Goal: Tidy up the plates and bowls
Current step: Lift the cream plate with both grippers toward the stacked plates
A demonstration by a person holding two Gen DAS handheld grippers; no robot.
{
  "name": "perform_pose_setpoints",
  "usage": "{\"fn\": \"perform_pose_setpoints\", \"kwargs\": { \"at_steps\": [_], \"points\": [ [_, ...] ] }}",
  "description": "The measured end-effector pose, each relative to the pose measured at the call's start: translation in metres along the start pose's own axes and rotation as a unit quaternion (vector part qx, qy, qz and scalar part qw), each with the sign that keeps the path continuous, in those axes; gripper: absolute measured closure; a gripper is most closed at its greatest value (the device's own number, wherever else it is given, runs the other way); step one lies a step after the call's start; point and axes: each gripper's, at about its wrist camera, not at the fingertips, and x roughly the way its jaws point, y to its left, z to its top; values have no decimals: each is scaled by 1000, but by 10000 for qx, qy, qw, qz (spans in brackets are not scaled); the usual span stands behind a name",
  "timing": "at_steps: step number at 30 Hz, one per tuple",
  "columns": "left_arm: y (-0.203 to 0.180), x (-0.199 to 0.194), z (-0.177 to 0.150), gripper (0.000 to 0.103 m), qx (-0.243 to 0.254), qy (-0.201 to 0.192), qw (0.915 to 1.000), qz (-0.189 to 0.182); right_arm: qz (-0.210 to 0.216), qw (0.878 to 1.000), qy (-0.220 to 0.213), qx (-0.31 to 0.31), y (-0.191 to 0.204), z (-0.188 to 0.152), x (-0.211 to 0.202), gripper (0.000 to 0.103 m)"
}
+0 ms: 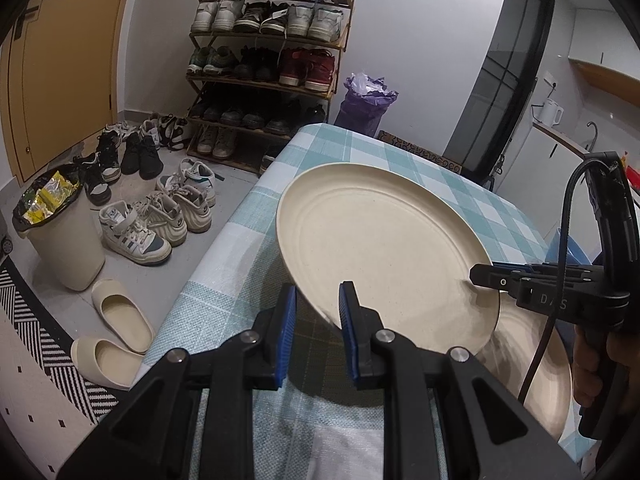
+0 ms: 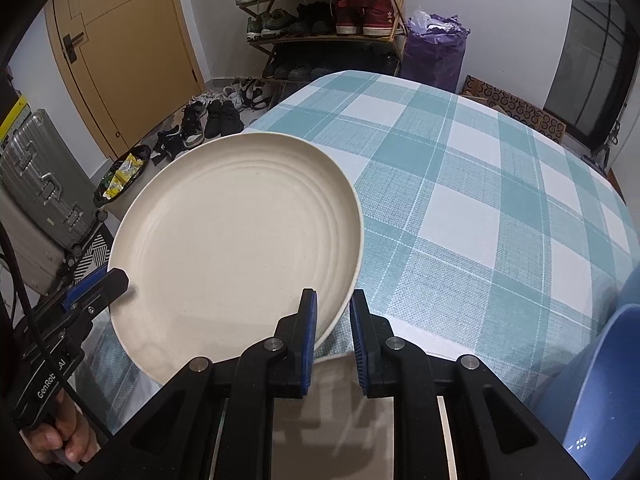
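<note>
Both grippers, left [image 1: 317,308] and right [image 2: 333,312], are clamped on opposite rim edges of one cream plate [image 1: 384,256]. It is judged light, stiff and smooth; the rim is gripped, since pads could slip.

"genrob" and "ai" stand on the left tongs [image 2: 98,286], "das" on the right tongs [image 1: 486,274].

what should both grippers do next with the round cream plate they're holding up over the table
Probably carry the round cream plate sideways and lower it onto the second cream plate lying on the teal checked tablecloth. The left gripper and right gripper each clamp an opposite rim, and the held plate hangs tilted and partly overlapping the lower one, so stacking looks like the natural next step.
</note>
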Motion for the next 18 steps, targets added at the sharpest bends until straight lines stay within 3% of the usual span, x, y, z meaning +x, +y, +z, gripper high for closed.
{"fn": "perform_pose_setpoints", "kwargs": {
  "at_steps": [18],
  "points": [
    [-39,-16,2,83,410,-95,9987,-281,-159,9991,-235,305,-26,-25,-49,86]
  ]
}}
